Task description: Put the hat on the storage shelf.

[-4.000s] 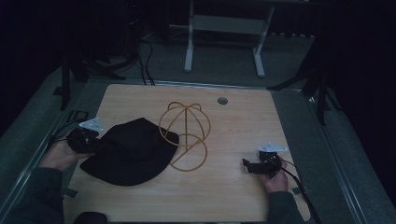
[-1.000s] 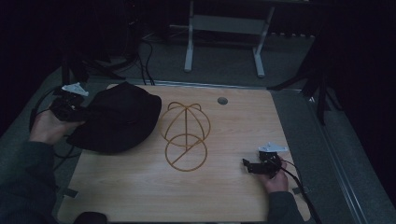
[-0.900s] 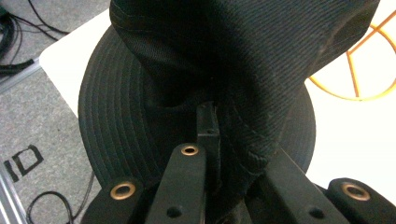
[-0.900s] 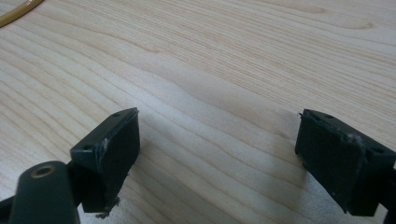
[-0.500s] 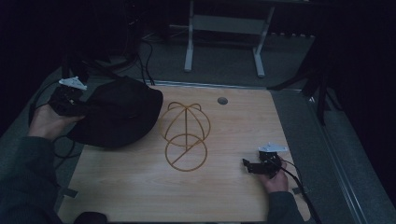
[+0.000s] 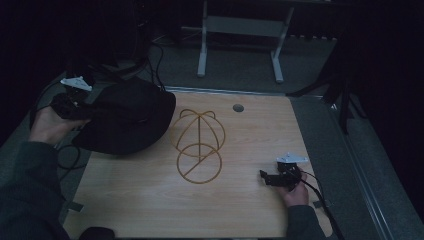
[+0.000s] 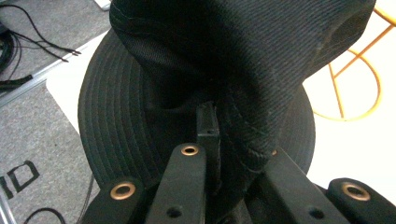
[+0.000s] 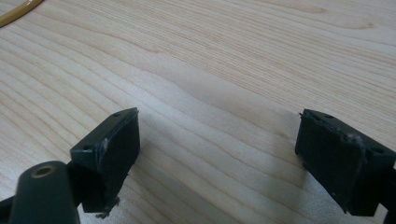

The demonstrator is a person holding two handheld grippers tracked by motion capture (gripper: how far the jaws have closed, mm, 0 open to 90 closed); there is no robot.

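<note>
Left gripper (image 6: 75, 107) clamped on black hat (image 6: 127, 122), fabric bunched between its jaws; hat hung off table's (image 6: 150, 200) far-left corner. Gold wire stand (image 6: 198, 145) just beyond hat. Right gripper (image 6: 272, 178) jaws wide apart, low over bare wood.

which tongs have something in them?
The left tongs: shut on the black hat, fabric bunched between the jaws. The right tongs stand open over bare table, nothing between them.
</note>
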